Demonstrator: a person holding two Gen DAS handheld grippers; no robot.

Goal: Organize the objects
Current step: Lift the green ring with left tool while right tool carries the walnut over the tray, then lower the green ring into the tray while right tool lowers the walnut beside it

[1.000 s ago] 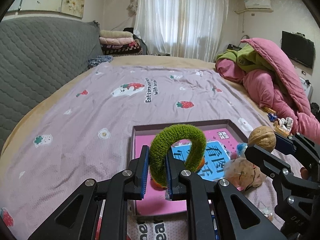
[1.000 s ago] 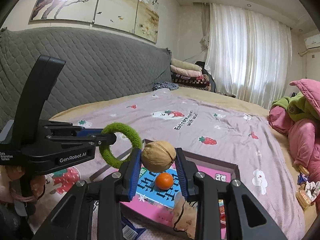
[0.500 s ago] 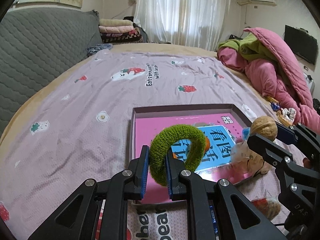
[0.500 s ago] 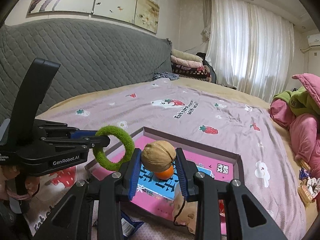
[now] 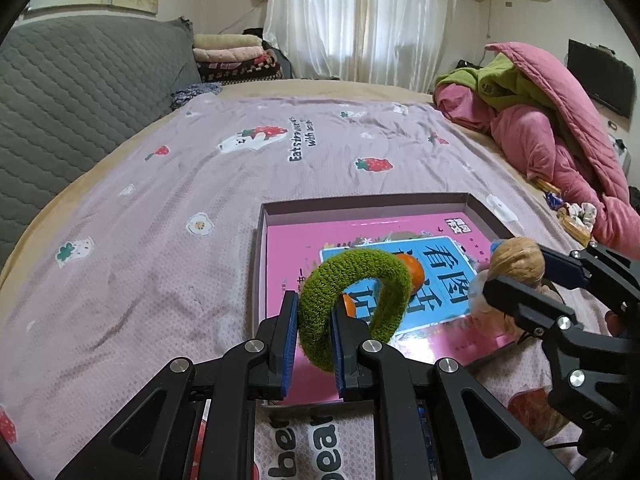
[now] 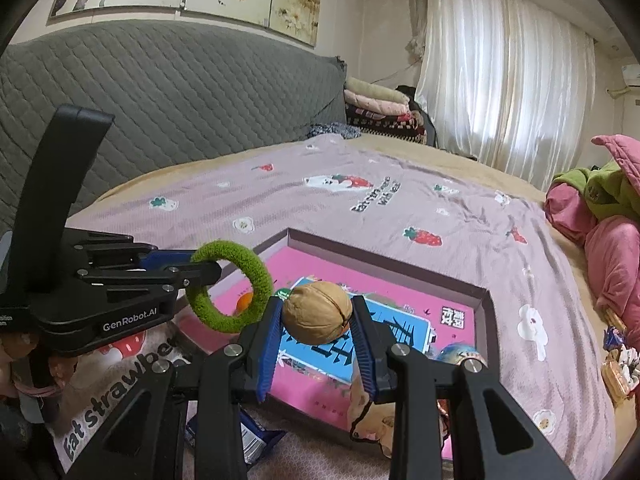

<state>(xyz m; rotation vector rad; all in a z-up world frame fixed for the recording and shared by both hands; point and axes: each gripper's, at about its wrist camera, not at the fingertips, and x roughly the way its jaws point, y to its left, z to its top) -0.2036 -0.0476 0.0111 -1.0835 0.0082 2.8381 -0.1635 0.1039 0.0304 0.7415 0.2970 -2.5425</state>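
My left gripper is shut on a fuzzy green hair ring and holds it above the near left part of a shallow box lined with a pink and blue sheet. My right gripper is shut on a walnut above the same box. An orange fruit lies in the box behind the ring; it also shows through the ring in the right wrist view. The walnut also shows in the left wrist view, right of the ring.
The box lies on a pink strawberry-print bedspread. A small tan plush and a blue packet lie at the box's near edge. A heap of pink and green bedding is at the right. A grey quilted headboard is at the left.
Both grippers have moved forward and tipped down over the box, so more of its inside shows. Each holds the same object as before.
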